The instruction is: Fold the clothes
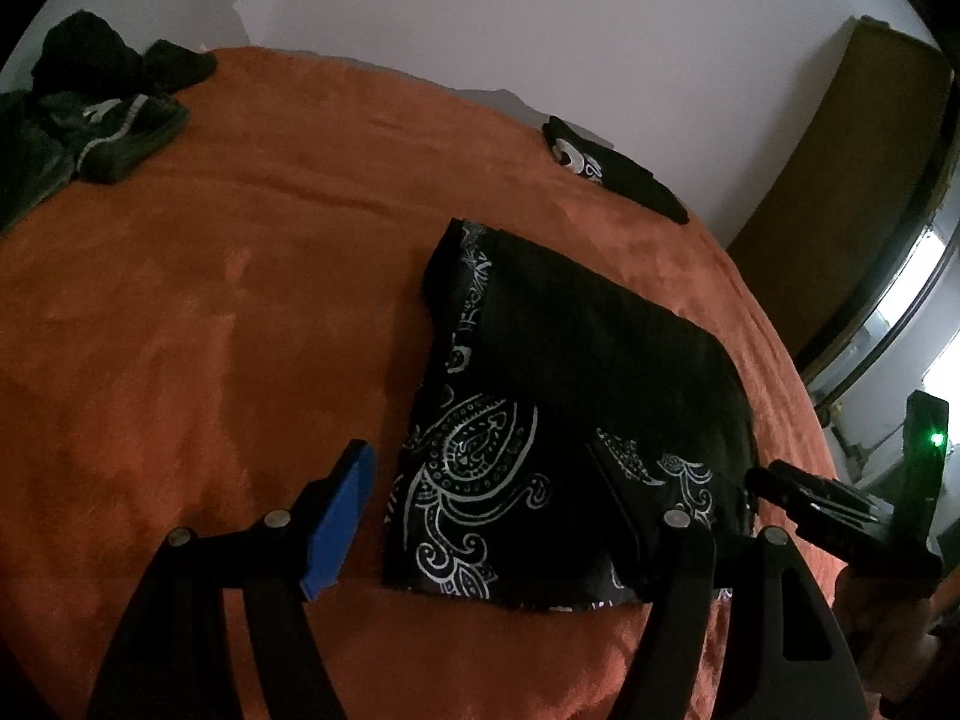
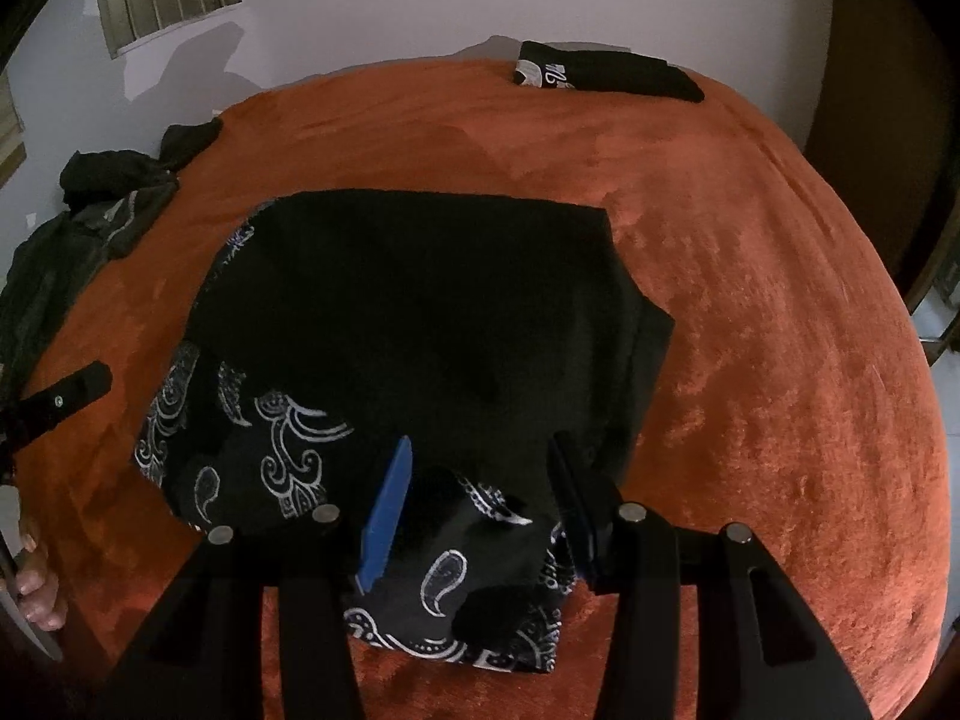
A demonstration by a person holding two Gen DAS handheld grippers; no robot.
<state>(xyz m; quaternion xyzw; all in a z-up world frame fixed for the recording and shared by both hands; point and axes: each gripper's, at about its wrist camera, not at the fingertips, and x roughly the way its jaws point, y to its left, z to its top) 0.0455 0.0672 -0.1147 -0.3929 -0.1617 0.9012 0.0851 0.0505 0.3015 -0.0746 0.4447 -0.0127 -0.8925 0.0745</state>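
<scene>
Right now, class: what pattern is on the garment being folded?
White paisley on black garment; right wrist view shows it best.

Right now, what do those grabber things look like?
Both look alike. The left gripper and right gripper each have two black fingers on black arms with slots cut through and round silver pins at the joints. One finger carries a flat blue pad; the other looks dark. No cables show.

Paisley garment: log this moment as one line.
garment: black paisley garment part-folded on orange blanket | left gripper: open, empty | right gripper: open around bunched hem, not pinching
</scene>
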